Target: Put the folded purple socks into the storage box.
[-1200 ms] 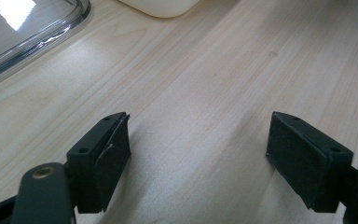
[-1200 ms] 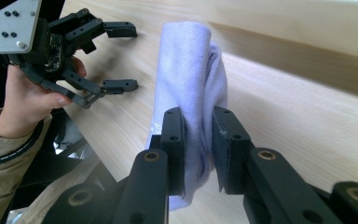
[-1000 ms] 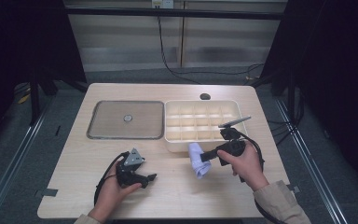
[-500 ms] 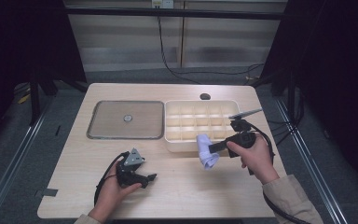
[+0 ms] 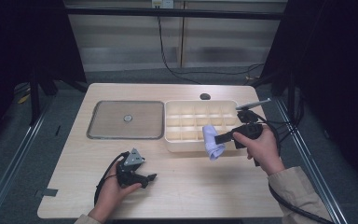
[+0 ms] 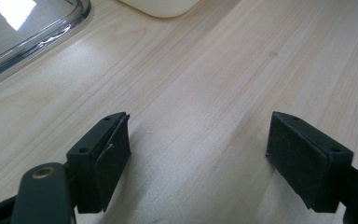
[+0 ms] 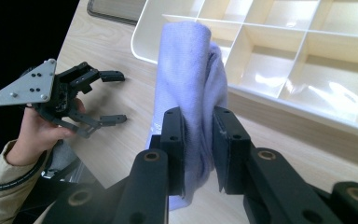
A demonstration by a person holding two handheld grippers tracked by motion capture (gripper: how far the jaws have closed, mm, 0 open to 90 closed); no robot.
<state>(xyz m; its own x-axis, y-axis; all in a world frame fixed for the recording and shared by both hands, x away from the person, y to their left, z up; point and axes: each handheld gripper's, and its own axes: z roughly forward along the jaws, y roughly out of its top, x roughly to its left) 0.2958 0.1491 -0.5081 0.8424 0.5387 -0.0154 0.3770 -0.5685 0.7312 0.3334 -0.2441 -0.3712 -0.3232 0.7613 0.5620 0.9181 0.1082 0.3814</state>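
Right tool: your right tool (image 5: 220, 138) is pinching a folded pale lilac cloth (image 5: 211, 141), its two black jaws pressed onto the fabric from either side (in the right gripper view the cloth (image 7: 191, 88) stands up between the pads and hangs down below them).

Cloth position: the cloth is off the counter, held at the near rim of the cream plastic tray with many square compartments (image 5: 177, 140), partly over a front compartment and partly hanging outside the near wall.

Left tool: your left tool (image 5: 148, 178) is spread wide with nothing between the jaws; the left gripper view shows bare wood between the two pads. It sits low at the near left of the pale wooden counter (image 5: 191, 186), well apart from the cloth.

Tray: it lies on the right half of the counter, compartments looking bare.

Lid: a flat clear rectangular plastic lid with a small round knob (image 5: 126, 120) lies just beside the tray on its left.

Far edge: a small dark round object (image 5: 205, 96) sits on the counter behind the tray.
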